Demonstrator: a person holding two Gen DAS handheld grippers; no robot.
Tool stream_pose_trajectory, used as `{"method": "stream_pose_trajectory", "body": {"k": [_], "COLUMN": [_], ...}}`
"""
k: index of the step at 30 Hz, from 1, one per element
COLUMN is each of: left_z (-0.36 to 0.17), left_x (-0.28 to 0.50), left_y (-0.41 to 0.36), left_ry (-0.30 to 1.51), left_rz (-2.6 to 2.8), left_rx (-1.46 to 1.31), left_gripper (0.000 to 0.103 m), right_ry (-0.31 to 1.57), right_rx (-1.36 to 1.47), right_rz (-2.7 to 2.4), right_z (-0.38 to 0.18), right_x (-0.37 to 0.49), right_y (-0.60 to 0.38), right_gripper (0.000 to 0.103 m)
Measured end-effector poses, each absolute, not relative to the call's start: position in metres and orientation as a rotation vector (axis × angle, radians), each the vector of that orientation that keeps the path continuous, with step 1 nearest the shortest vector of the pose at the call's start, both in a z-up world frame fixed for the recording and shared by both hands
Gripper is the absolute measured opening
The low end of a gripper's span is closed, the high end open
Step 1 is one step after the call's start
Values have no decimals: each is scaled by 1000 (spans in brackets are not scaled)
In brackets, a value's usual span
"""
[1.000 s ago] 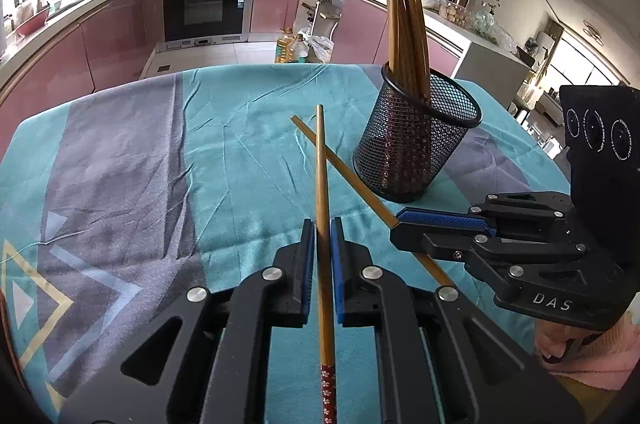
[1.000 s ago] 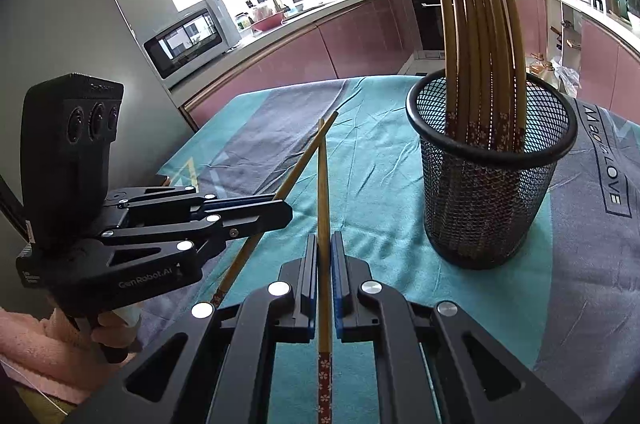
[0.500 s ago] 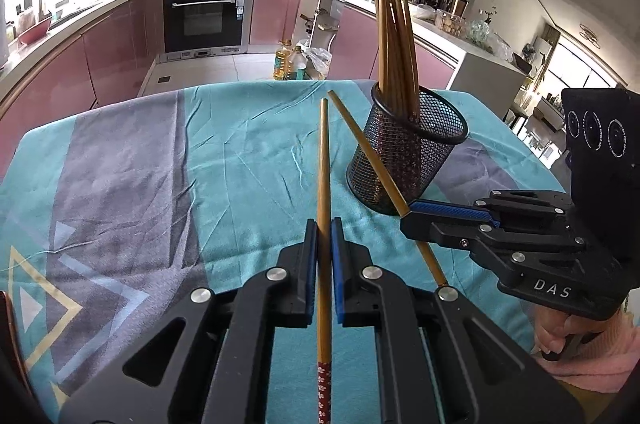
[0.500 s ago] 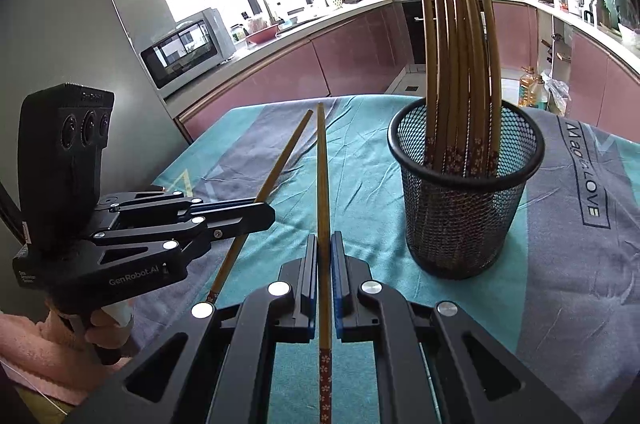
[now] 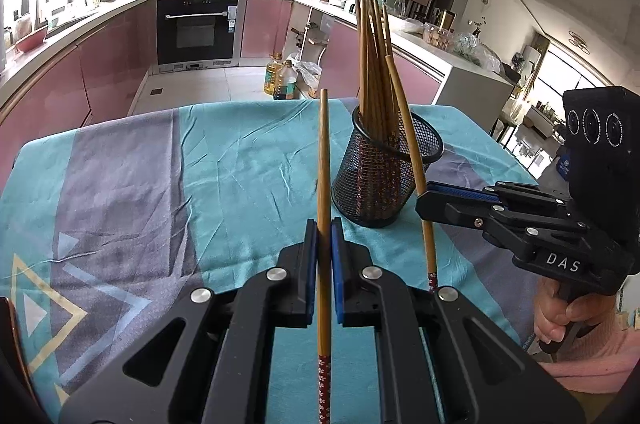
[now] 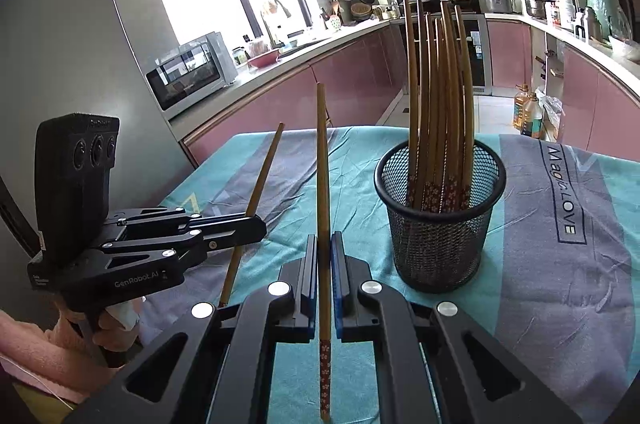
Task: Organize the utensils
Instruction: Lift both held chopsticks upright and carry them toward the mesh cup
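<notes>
- While each hand-held gripper clamps one chopstick, both hang above the tabletop [image 5: 248, 152], which is covered by a teal and grey cloth with yellow triangle outlines.
- The left gripper [image 5: 324, 236] has its blue-padded jaws together on a long brown bamboo chopstick [image 5: 323, 164] with a red flowered end; that patterned end points back toward the camera, and the plain tip points away.
- The right gripper [image 6: 324, 248] has its jaws clamped the same way on a second brown bamboo chopstick [image 6: 322, 176], red flowered end nearest the camera.
- In the left wrist view, the right gripper comes in from the right, a hand [image 5: 556, 316] in a pink sleeve on its grip; its chopstick slants up across the front of the holder.
- A black wire-mesh cylindrical holder [image 6: 440, 244] stands upright on the cloth, near both grippers, with a bundle of matching bamboo chopsticks [image 6: 440, 96] standing in it, patterned ends down.
- Neither held chopstick is in the holder; both are lifted clear of the cloth.
- Behind the tabletop is a kitchen with pink cabinets [image 5: 108, 64] and a built-in black oven [image 5: 196, 28].
</notes>
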State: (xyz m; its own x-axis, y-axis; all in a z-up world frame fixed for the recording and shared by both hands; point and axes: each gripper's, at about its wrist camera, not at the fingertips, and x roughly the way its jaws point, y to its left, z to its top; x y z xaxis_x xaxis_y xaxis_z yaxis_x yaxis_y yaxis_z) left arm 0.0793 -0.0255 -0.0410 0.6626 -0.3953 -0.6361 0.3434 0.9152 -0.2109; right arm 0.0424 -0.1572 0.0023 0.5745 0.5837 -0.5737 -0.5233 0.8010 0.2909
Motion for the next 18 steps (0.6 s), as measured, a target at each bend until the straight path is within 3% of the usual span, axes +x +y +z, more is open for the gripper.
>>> {"method": "stream_pose_trajectory", "body": {"k": [18], "left_z": [-20], "left_x": [72], "left_y": [-30], "left_ry": [681], "left_rz": [-461], "left_rx": [-81], "left_gripper": [7], "right_ry": [642], "right_rx": [120], "right_rz": [655], "right_z": [21], "right_x": [36], "right_y": [-174], "right_gripper": [6]}}
